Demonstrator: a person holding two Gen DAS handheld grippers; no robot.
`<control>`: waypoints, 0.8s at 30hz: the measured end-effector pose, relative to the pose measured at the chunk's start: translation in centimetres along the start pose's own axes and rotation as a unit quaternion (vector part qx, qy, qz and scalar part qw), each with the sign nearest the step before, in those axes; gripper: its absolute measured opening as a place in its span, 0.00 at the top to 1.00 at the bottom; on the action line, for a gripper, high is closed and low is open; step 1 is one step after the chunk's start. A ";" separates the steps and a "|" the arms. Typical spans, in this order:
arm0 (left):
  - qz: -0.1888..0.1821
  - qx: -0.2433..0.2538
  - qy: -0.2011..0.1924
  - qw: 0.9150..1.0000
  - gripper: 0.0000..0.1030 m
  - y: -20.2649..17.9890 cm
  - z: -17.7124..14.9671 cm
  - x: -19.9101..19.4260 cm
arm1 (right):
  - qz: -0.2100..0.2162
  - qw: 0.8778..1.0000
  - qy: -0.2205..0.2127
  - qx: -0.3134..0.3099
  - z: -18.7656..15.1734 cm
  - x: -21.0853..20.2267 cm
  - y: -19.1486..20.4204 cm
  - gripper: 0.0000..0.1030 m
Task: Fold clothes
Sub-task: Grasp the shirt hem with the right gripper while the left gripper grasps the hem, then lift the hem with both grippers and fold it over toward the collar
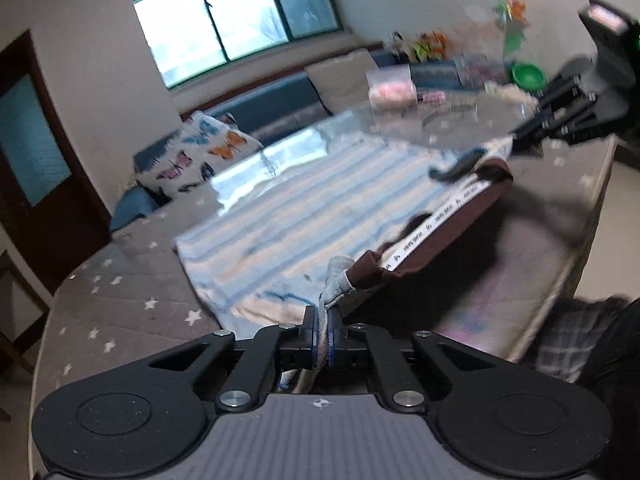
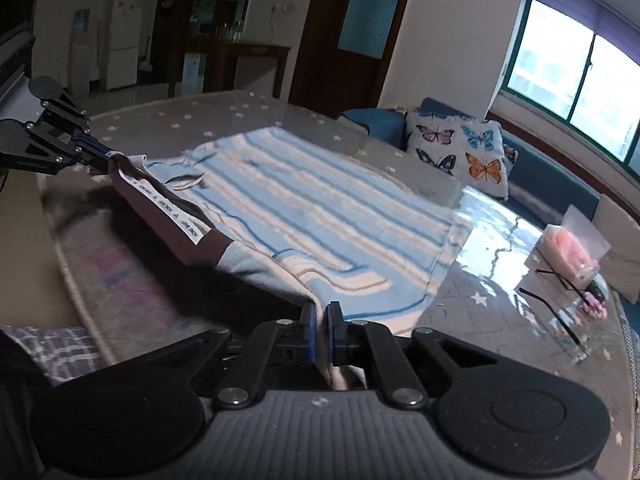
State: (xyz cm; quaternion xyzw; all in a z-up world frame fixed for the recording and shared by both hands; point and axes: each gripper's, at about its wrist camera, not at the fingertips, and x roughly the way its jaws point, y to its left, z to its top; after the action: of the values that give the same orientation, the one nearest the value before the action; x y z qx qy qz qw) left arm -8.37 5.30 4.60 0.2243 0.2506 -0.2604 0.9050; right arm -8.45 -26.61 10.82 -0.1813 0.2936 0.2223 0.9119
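A blue and white striped shirt [image 1: 304,208] lies on the star-patterned table [image 1: 120,296], with a brown, white-taped edge [image 1: 440,216] lifted off it. My left gripper [image 1: 322,320] is shut on one end of that edge, which also shows in the right wrist view [image 2: 96,156]. My right gripper [image 2: 320,316] is shut on the other end of the shirt's [image 2: 320,216] near edge, and appears in the left wrist view [image 1: 520,140] at the far right. The edge is stretched between both grippers above the table [image 2: 248,116].
A butterfly cushion [image 1: 204,152] lies on a blue sofa [image 1: 272,100] behind the table. A bag with pink contents [image 2: 576,248], black glasses [image 2: 560,296] and small clutter [image 1: 492,76] sit on the table's far side. Plaid cloth [image 2: 60,348] is at the near edge.
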 end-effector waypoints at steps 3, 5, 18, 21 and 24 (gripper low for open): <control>0.020 -0.013 -0.022 0.999 0.95 -0.4 0.8 -2.5 | -0.009 1.000 -0.019 0.006 0.4 -2.6 0.5 0.95; 0.031 -0.016 -0.039 0.999 0.95 -0.3 1.6 -3.1 | -0.016 0.999 -0.034 0.009 1.1 -3.6 0.4 0.96; 0.058 -0.015 -0.030 0.998 0.96 8.2 8.7 7.2 | -0.032 0.999 -0.030 0.000 10.0 4.8 -6.4 0.96; 0.052 -0.017 -0.002 0.999 0.96 10.4 9.6 11.5 | -0.027 1.000 -0.009 0.012 11.5 8.6 -8.3 0.96; 0.042 -0.027 0.022 0.999 0.95 12.3 9.9 15.5 | -0.021 0.999 0.016 0.028 12.3 12.8 -10.1 0.96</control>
State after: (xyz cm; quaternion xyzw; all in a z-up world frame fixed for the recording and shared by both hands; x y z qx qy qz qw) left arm 13.55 3.82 6.81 0.2157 0.2680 -0.2104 0.9151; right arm 11.61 -25.51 14.34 -0.1652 0.3101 0.1921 0.9163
